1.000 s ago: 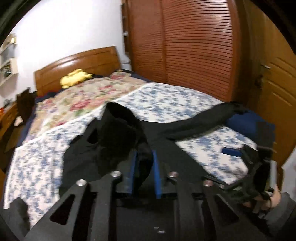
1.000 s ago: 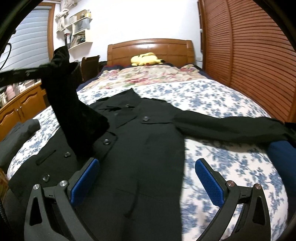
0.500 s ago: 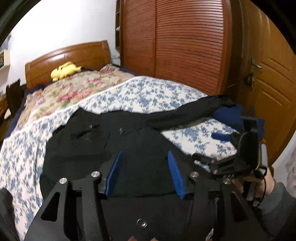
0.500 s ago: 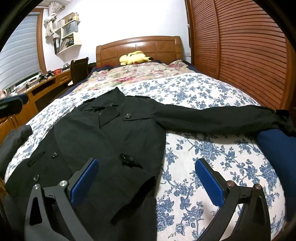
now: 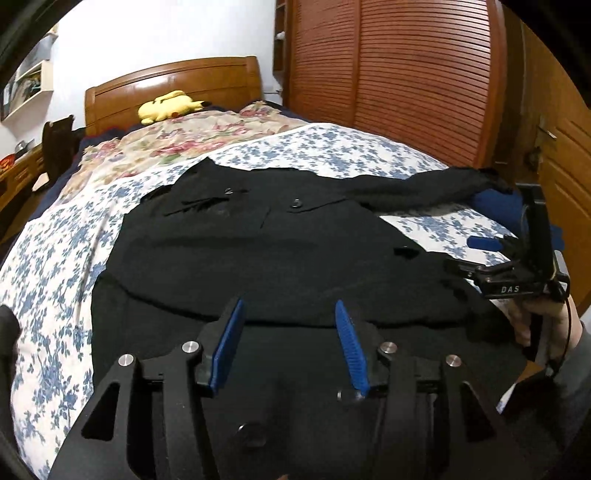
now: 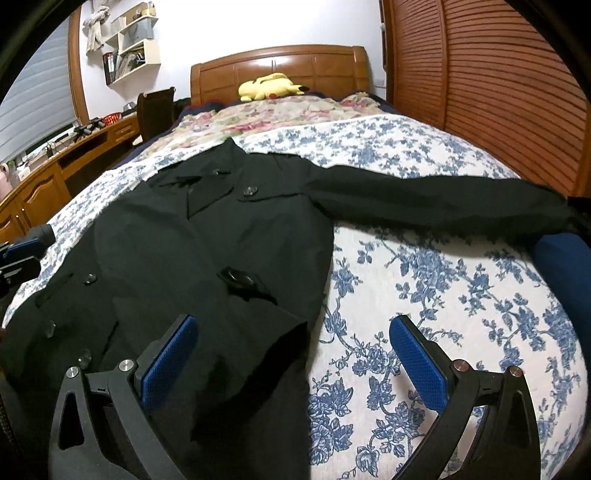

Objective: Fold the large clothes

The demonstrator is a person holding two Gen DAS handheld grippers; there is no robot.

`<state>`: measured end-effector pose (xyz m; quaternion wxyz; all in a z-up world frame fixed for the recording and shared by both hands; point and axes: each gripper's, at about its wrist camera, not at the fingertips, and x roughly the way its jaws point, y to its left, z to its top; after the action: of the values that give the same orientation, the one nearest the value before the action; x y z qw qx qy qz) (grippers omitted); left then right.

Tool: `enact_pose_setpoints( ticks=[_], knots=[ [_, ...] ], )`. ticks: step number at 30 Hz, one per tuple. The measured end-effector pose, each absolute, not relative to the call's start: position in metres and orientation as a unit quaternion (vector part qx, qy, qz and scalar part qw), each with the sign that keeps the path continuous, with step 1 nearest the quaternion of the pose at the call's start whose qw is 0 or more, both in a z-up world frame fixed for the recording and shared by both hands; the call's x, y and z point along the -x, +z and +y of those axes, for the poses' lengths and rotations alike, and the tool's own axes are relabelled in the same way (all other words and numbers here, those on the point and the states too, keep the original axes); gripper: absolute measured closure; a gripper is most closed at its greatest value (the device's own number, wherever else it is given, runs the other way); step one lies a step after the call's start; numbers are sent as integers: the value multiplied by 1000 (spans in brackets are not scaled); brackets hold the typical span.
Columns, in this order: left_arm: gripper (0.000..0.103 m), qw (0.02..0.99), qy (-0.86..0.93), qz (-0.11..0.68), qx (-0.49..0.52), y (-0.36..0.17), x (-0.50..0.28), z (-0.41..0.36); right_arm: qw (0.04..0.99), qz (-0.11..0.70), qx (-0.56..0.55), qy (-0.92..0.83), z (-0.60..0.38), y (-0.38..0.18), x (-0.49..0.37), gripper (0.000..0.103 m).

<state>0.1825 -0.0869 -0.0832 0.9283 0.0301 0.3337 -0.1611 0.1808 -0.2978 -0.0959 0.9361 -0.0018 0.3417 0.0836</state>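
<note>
White walls (image 6: pixel 221 33), wooden headboard (image 6: pixel 280 66), slatted wardrobe doors (image 6: pixel 498 92) (reddish-brown), a side desk (image 6: pixel 55 162).

A black coat (image 6: pixel 207 236) lay spread on the bed (image 6: pixel 424 280), one sleeve (image 6: pixel 436 203) stretched out flat to the right, the other folded across its front. The right tool (image 6: pixel 293 362) hung over the near cuff, jaws wide and empty. A yellow plush toy (image 6: pixel 271 85) rested by the headboard (image 6: pixel 280 62).
</note>
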Motion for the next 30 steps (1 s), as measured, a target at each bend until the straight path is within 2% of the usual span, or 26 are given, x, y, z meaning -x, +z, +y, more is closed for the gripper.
enact_pose_setpoints(
  ticks=[14, 22, 30],
  knots=[
    [51, 948, -152, 281, 2, -96, -203, -89, 935, 345, 6, 79, -296, -113, -185, 0],
    [51, 948, -150, 280, 4, -117, -197, -89, 936, 342, -5, 77, -300, -116, -185, 0],
    [51, 952, -153, 265, -21, -119, -187, -97, 941, 332, -18, 58, -329, -87, -181, 0]
  ],
)
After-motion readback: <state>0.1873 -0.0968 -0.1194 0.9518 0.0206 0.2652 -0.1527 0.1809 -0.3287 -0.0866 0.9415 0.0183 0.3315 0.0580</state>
